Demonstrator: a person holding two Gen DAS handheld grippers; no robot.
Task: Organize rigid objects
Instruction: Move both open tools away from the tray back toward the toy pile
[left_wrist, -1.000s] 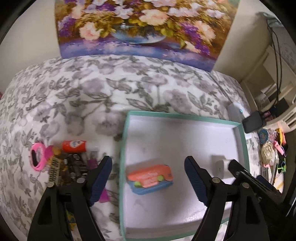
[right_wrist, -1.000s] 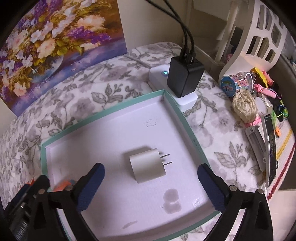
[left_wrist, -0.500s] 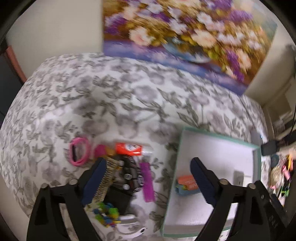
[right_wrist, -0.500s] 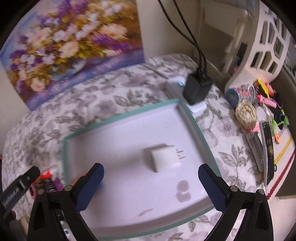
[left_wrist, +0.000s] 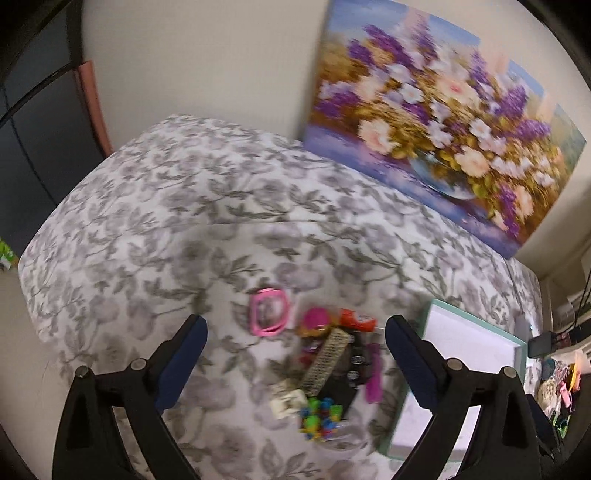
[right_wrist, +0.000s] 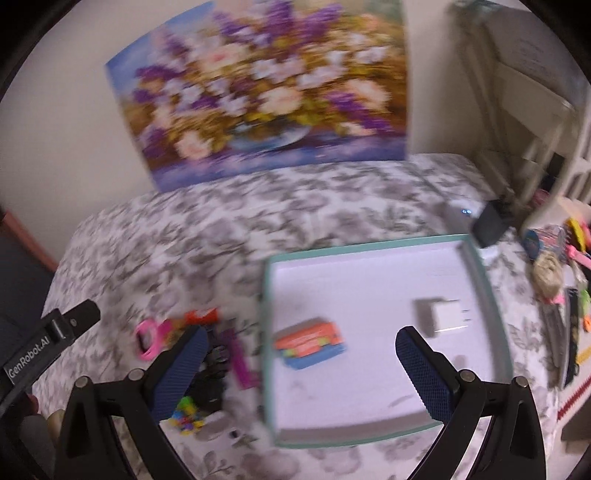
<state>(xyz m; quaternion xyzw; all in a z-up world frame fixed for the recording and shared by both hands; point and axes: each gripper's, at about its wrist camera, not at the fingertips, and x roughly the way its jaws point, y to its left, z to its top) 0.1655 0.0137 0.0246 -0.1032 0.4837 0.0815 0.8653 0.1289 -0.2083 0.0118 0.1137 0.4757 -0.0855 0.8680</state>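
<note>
While both the left gripper (left_wrist: 295, 363) and right gripper (right_wrist: 301, 363) gape wide and empty, the small clutter (left_wrist: 325, 363) lies beside the tray (right_wrist: 484, 284), which holds a charger (right_wrist: 441, 317).

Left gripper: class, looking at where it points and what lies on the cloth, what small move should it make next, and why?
Probably lower the left gripper, open and holding nothing, onto the pile of small items lying on the cloth beside the teal-edged tray. The tray holds only an orange toy and a white charger, so the pile still seems to need sorting.
</note>
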